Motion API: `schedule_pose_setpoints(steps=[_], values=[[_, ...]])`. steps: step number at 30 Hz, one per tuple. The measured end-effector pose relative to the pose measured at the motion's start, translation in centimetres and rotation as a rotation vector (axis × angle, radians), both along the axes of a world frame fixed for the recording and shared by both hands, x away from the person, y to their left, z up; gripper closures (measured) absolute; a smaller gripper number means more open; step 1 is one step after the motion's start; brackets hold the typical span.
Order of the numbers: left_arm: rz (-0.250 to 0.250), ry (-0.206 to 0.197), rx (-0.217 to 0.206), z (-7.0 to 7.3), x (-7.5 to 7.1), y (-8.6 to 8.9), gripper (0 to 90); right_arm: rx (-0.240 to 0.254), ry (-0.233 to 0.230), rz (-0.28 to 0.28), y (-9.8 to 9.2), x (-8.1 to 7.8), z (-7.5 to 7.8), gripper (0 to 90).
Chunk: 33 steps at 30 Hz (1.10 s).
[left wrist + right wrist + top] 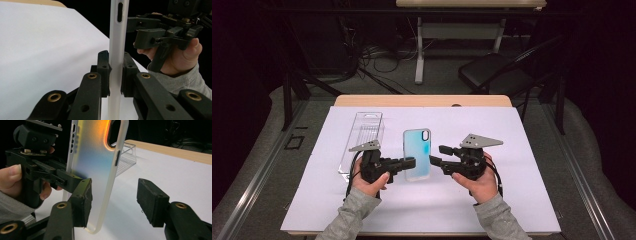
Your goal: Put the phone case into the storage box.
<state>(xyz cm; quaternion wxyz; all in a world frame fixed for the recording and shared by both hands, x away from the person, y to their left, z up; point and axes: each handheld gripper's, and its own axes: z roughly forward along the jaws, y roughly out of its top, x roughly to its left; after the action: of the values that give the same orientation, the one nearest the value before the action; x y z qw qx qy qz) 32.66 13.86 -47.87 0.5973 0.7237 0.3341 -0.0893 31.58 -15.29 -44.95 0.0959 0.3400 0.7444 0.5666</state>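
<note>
The phone case (417, 154) is the landmark here: a translucent case with a blue-tinted back and pale frosted rim, held above the white sheet (512, 200) that covers the table.

Nearest the person, two grey-sleeved forearms come in from the near edge of the table, one on each side of the case. The left gripper (408, 163) reaches the case from its left, and its two black pads are pinched on the case's left rim; in the left gripper view the rim (115, 62) runs upright between the pads, both pressing on it. The right gripper (438, 154) sits just to the right of the case with its jaws spread. In the right gripper view the case's lower right edge (110, 192) stands between the two pads: the left pad (83, 202) is right at the case, though whether it touches is unclear, while the right pad (152, 203) stands well apart from it. No earlier state can be read from these views.

Beyond and to the left of the case, a clear plastic package tray (362, 140) lies flat on the sheet. Farther behind the case, past the far edge of the wooden tabletop (422, 100), a black chair (494, 75) and the grey leg of another table (419, 50) stand on the dark floor.
</note>
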Motion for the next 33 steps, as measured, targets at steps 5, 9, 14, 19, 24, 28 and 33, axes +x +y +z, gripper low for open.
schedule_pose_setpoints(steps=[5,9,14,19,24,28,33], values=[[-0.002,0.000,0.000,0.0,-0.1,-0.1,81.2,0.012,0.025,0.008,-0.1,0.1,0.0,46.6],[-0.011,0.005,-0.007,0.0,-0.1,-0.2,81.2,0.028,0.059,0.016,-0.3,0.2,0.0,50.5],[-0.013,0.006,-0.001,-0.1,-0.2,-0.3,81.2,0.055,0.102,0.030,-0.3,0.4,-0.2,58.3],[-0.018,0.008,0.001,-0.2,-0.2,-0.5,81.2,0.063,0.130,0.033,-0.2,0.5,-0.4,62.4],[-0.027,0.011,0.005,-0.4,-0.3,-0.8,81.2,0.078,0.141,0.033,-0.3,0.6,-0.5,65.5],[-0.033,0.017,0.004,-0.4,-0.4,-1.0,81.2,0.080,0.147,0.033,-0.4,0.6,-0.5,66.1],[-0.044,0.016,0.007,-0.6,-0.5,-1.3,81.2,0.090,0.154,0.035,-0.3,0.6,-0.6,66.6]])
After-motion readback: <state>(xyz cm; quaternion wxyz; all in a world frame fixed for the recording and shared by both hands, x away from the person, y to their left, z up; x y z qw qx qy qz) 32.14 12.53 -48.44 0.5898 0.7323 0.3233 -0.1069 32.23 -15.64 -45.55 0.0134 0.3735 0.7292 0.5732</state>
